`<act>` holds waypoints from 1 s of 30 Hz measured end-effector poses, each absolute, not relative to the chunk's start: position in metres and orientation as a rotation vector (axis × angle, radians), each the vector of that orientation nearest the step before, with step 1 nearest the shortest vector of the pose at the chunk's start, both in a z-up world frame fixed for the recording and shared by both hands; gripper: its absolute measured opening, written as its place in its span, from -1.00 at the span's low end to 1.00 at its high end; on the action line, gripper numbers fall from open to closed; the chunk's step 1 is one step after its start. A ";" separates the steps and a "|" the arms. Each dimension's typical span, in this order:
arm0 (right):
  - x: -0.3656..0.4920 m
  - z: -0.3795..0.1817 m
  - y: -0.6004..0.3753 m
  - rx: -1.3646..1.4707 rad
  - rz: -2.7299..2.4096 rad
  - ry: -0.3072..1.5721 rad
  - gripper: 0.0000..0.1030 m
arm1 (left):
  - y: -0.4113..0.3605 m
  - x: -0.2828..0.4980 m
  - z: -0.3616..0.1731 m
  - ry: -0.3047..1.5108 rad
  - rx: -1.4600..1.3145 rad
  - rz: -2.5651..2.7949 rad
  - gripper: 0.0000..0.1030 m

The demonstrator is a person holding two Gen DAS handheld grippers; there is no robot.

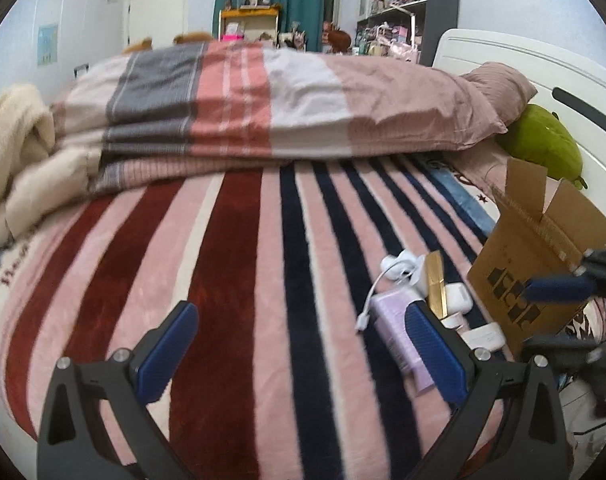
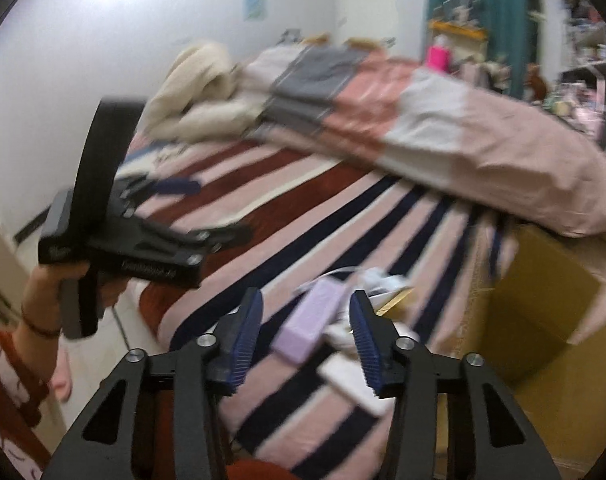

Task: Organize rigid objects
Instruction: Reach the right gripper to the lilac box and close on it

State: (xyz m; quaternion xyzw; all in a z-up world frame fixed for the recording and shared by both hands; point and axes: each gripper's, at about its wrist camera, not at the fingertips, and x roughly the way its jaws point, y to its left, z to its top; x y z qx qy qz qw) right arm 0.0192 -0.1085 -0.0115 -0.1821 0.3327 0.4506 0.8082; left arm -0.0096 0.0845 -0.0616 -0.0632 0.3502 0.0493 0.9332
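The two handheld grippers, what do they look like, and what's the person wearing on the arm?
Both the left gripper and right gripper have matte black angular frames with triangular cut-outs, silver bolts at the joints, and ribbed blue pads on their fingers. The left one has a black pistol-style handle with faint lettering. The left hand shows a dark wrist bracelet and a red-and-white patterned sleeve.
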 end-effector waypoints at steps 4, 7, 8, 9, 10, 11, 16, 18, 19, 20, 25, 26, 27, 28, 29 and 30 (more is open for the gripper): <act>0.028 -0.048 -0.076 -0.466 0.942 0.796 -0.28 | 0.105 -0.009 -0.084 0.733 -0.193 0.079 0.99; 0.025 -0.057 -0.061 -0.509 0.942 0.781 -0.28 | 0.110 -0.008 -0.095 0.744 -0.189 0.084 0.99; 0.021 -0.058 -0.056 -0.527 0.937 0.762 -0.28 | 0.112 -0.008 -0.097 0.746 -0.186 0.084 0.99; 0.019 -0.058 -0.051 -0.547 0.930 0.746 -0.28 | 0.113 -0.008 -0.099 0.749 -0.185 0.083 0.99; 0.015 -0.057 -0.048 -0.572 0.917 0.721 -0.28 | 0.114 -0.008 -0.100 0.749 -0.186 0.082 0.99; 0.012 -0.056 -0.045 -0.587 0.912 0.707 -0.28 | 0.116 -0.009 -0.101 0.749 -0.187 0.082 0.99; 0.005 -0.053 -0.035 -0.622 0.921 0.699 -0.24 | 0.118 -0.011 -0.100 0.731 -0.144 0.107 0.99; 0.009 -0.055 -0.031 -0.625 0.926 0.735 -0.24 | 0.120 -0.011 -0.099 0.726 -0.139 0.113 0.99; 0.015 -0.060 -0.029 -0.616 0.926 0.792 -0.24 | 0.120 -0.012 -0.099 0.726 -0.139 0.111 0.99; 0.020 -0.066 -0.027 -0.608 0.925 0.839 -0.24 | 0.121 -0.013 -0.099 0.726 -0.141 0.105 0.99; 0.049 -0.101 -0.025 -0.578 0.835 0.988 -0.24 | 0.120 -0.016 -0.097 0.718 -0.135 0.060 0.99; 0.052 -0.105 -0.026 -0.573 0.826 1.001 -0.24 | 0.119 -0.017 -0.097 0.719 -0.134 0.054 0.99; 0.057 -0.111 -0.025 -0.570 0.818 1.017 -0.24 | 0.119 -0.017 -0.097 0.720 -0.136 0.043 0.99; 0.060 -0.114 -0.025 -0.575 0.809 1.016 -0.23 | 0.118 -0.017 -0.097 0.721 -0.139 0.036 0.99; 0.062 -0.116 -0.024 -0.586 0.798 1.004 -0.24 | 0.118 -0.017 -0.097 0.723 -0.144 0.030 0.99; 0.063 -0.116 -0.024 -0.592 0.788 0.995 -0.24 | 0.118 -0.017 -0.097 0.724 -0.147 0.026 0.99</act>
